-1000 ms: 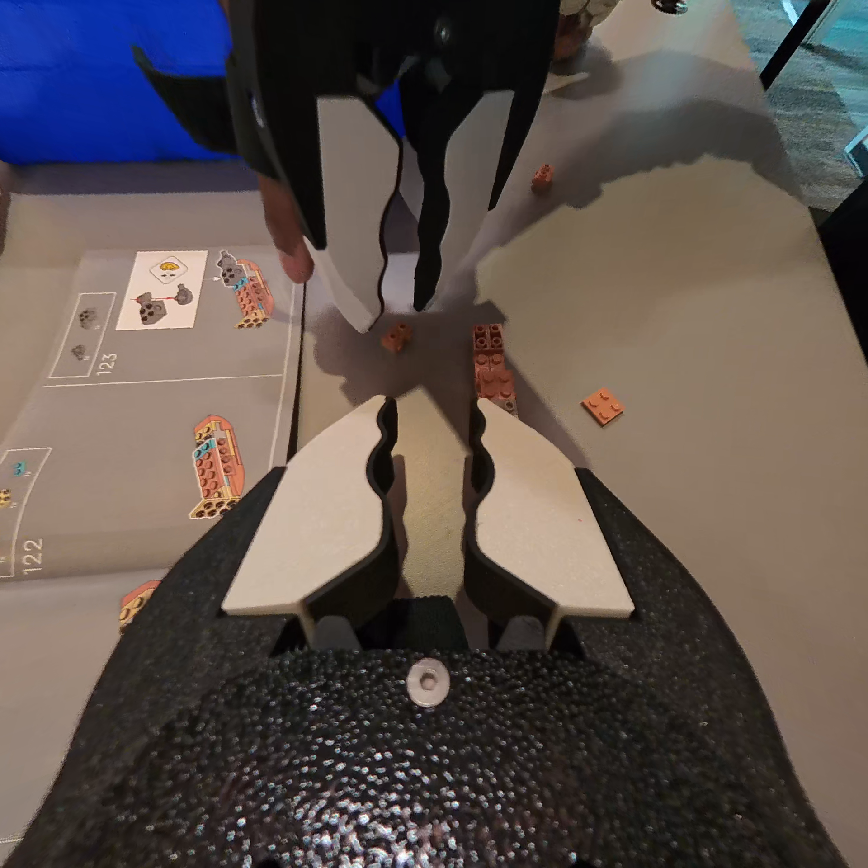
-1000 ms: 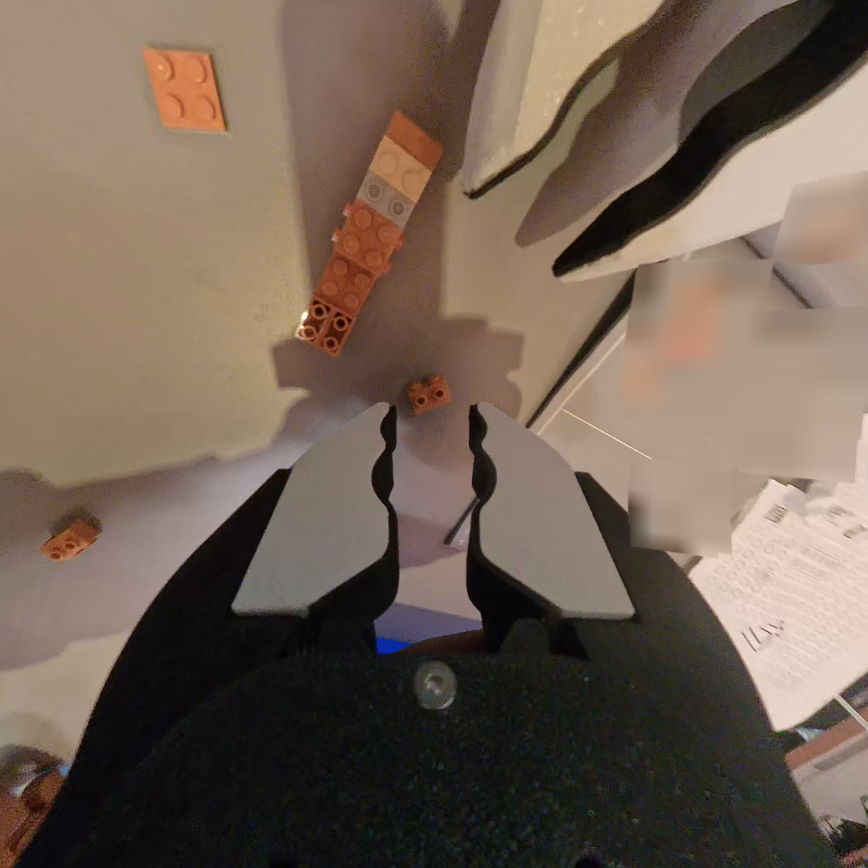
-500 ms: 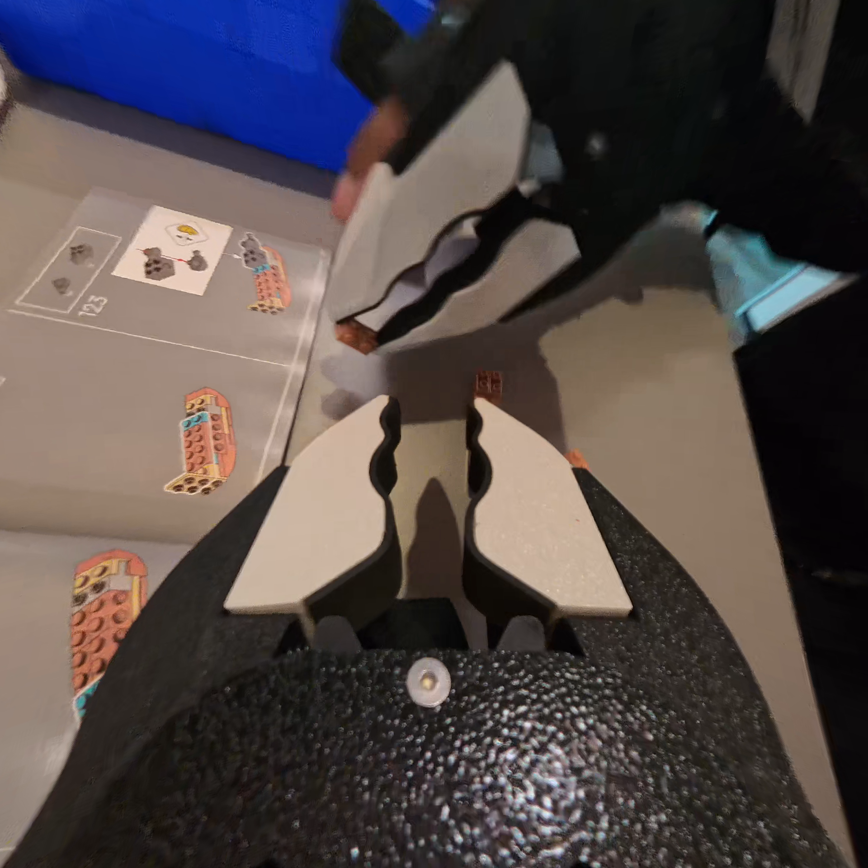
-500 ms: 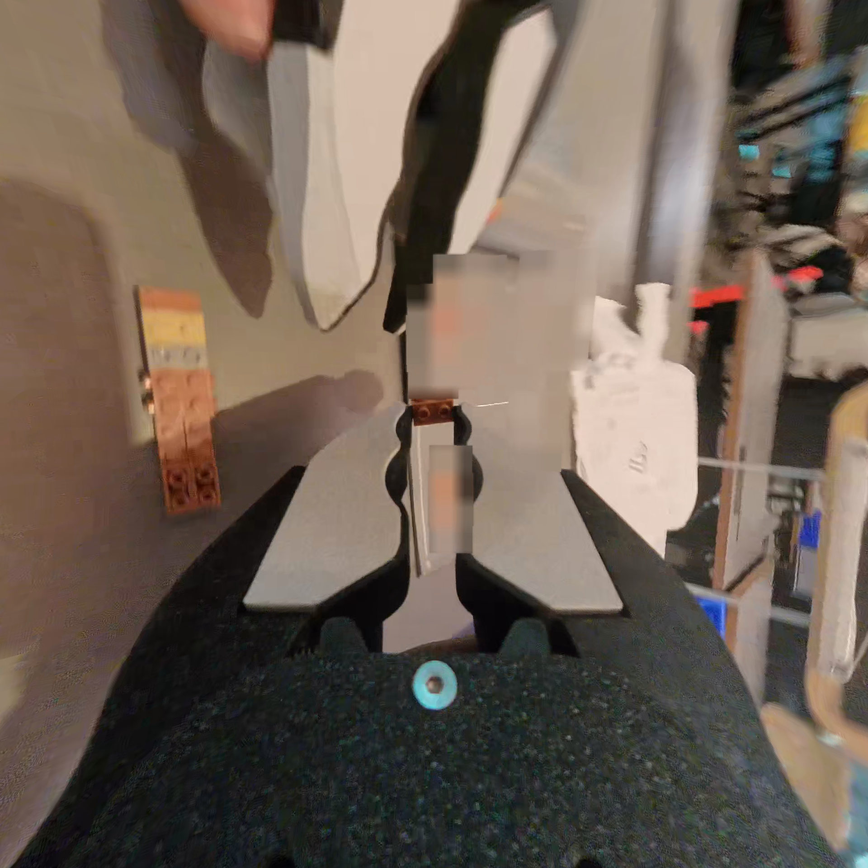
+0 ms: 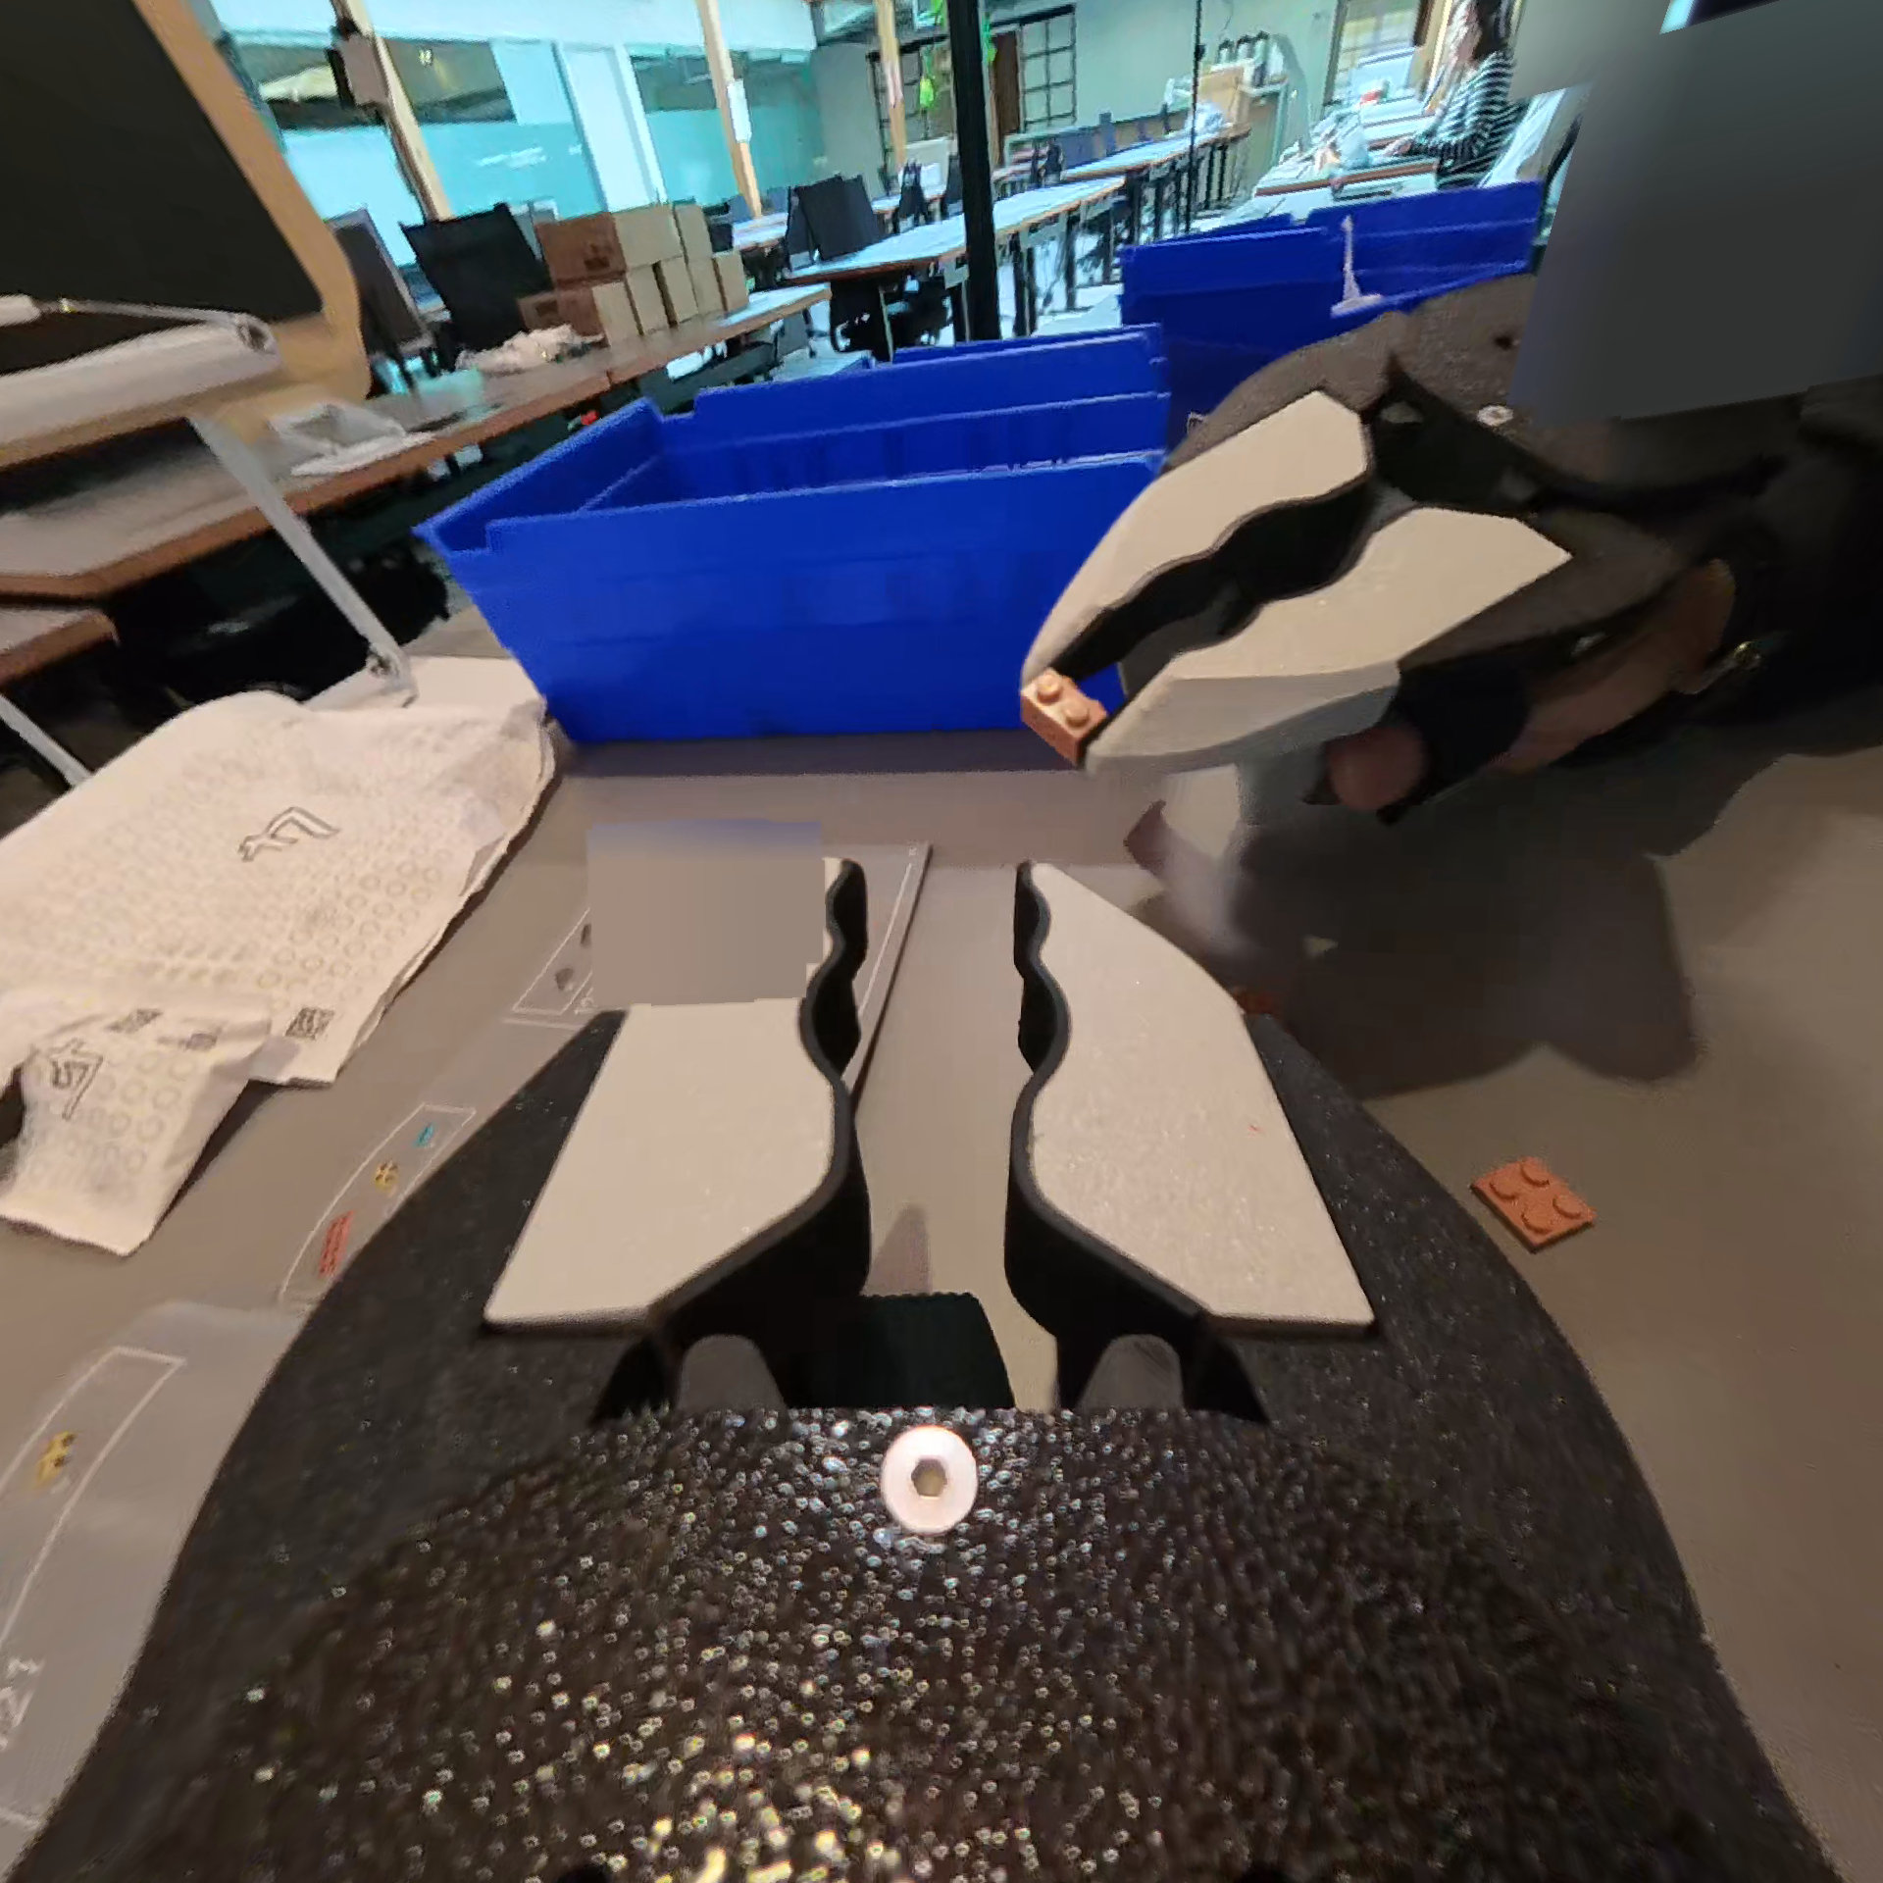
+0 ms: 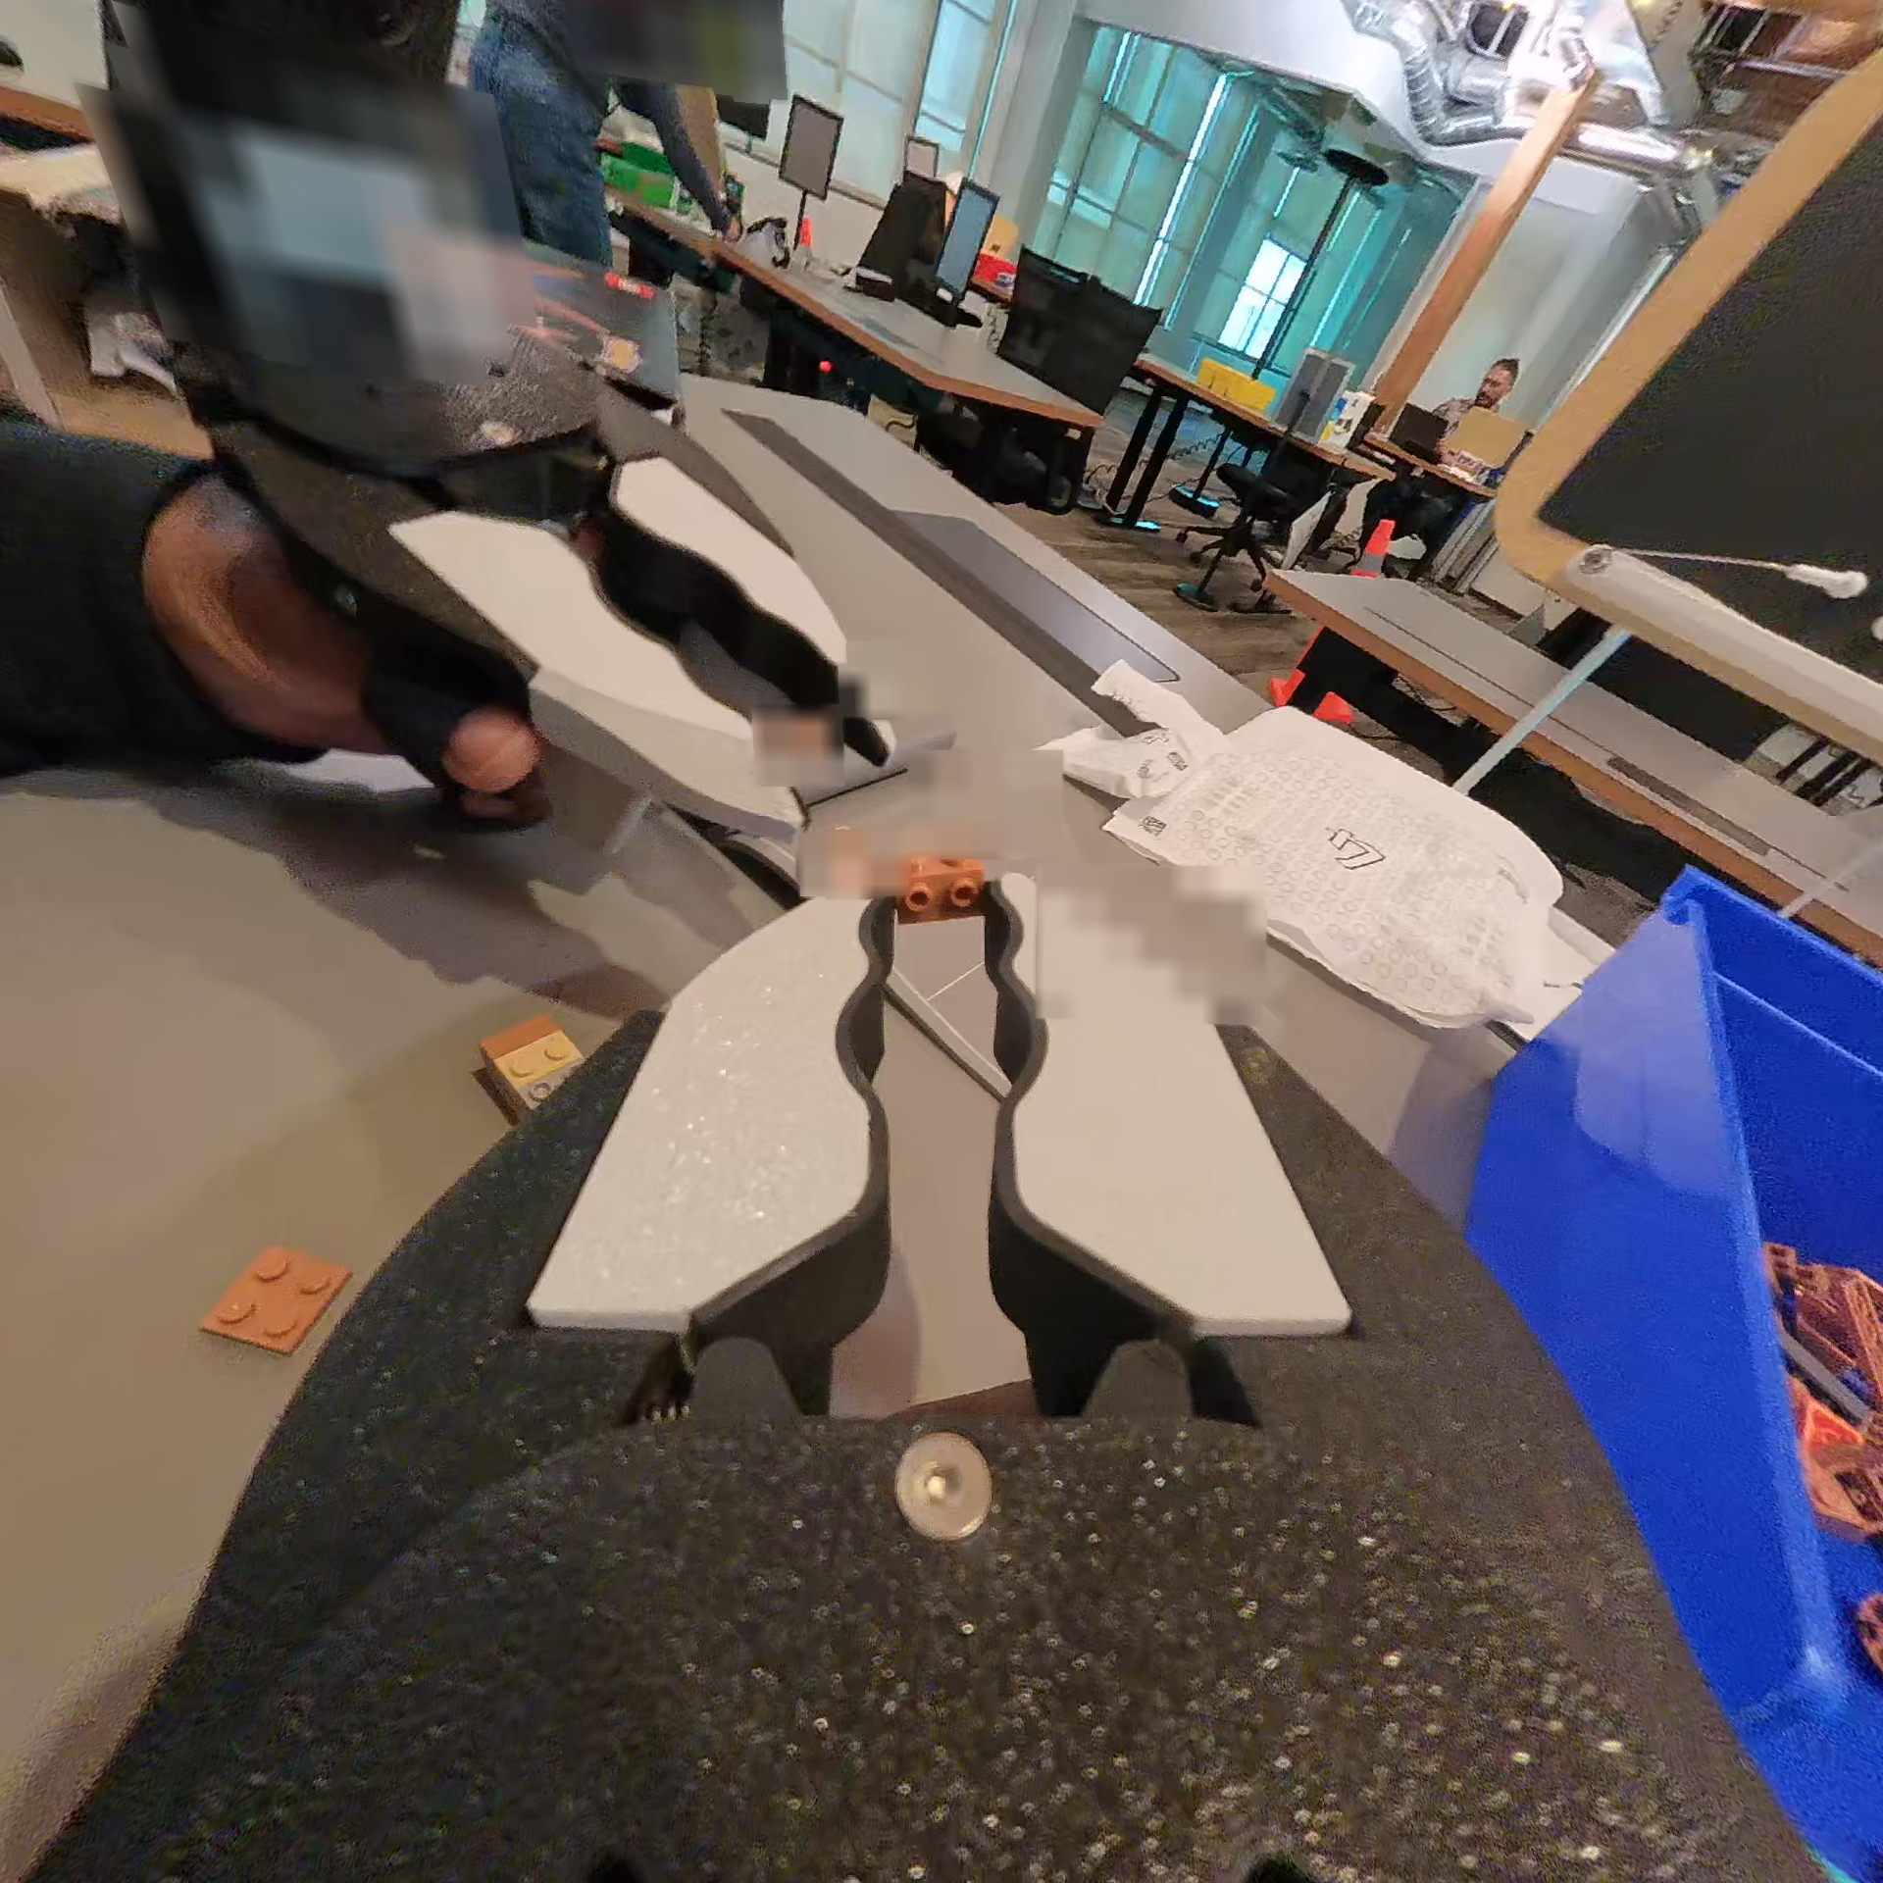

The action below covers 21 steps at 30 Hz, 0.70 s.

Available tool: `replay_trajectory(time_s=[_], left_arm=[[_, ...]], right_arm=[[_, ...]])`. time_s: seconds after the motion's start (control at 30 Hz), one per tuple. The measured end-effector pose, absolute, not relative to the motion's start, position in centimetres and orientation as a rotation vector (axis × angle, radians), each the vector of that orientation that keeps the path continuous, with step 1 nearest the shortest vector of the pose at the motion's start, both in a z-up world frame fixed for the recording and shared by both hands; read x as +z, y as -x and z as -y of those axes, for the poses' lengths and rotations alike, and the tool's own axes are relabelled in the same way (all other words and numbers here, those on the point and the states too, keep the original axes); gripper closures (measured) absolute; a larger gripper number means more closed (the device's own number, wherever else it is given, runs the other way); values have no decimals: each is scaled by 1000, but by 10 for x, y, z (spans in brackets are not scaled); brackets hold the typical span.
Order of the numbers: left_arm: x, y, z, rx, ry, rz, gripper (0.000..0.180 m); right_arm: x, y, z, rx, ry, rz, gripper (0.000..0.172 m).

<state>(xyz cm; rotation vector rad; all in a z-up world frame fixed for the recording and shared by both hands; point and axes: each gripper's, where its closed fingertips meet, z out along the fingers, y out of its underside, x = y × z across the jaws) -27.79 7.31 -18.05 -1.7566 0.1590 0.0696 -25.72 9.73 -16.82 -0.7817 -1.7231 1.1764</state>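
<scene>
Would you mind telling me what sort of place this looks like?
Probably an open-plan workshop or lab: long rows of desks with monitors, blue bins on the table, and exposed ducts overhead.

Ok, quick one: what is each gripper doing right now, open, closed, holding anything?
Left gripper: open, nothing between its fingers.
Right gripper: closed on a small orange-brown brick at its fingertips, lifted off the table.

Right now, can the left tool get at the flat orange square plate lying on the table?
Probably yes. The left tool is open and empty, and the flat orange plate lies uncovered on the table just to its right; nothing blocks it.
</scene>
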Motion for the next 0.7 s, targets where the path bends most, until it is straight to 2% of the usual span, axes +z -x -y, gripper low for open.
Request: replay_trajectory(time_s=[0.2, 0.4, 0.53, 0.7], left_arm=[[-160, 255, -73, 135, 1624, -249, 153], [-148, 213, -73, 397, 1579, -486, 153], [-136, 206, -70, 601, 1508, -526, 153], [-146, 208, -74, 693, 1534, -564, 153]], right_arm=[[-150, 235, -95, 1359, 867, 1674, 155], [-132, 213, -75, 1676, 954, 1632, 155], [-133, 210, -66, 1836, 1033, 1637, 155], [-143, 213, -61, 1926, 1114, 1659, 155]])
